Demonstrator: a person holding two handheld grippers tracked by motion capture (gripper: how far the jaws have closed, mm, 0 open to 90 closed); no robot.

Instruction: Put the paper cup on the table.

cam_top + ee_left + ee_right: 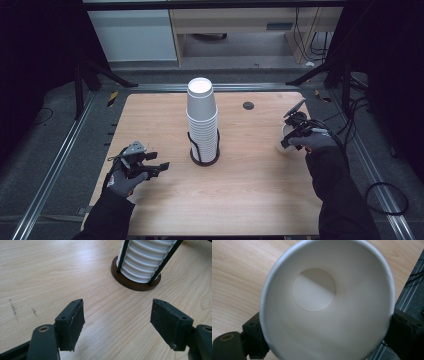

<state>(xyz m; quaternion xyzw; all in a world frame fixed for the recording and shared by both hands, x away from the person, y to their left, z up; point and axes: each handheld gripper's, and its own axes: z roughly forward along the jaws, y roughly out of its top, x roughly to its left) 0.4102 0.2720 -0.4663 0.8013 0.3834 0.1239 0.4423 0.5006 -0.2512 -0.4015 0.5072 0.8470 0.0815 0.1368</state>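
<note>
Right tool [322,340] gripping smooth conical paper cup [324,302]

Wooden table [250,200]; grey floor [240,50]; pale cabinet [132,32]; dark curtains [35,45] both sides.

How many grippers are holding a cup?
1. The right gripper grips a white paper cup near the table's right edge; the left gripper is open, empty.

White ribbed cup stack [202,120], dark brown round base [136,283], pale wood-grain table [240,200], black tongs [117,325]
</note>
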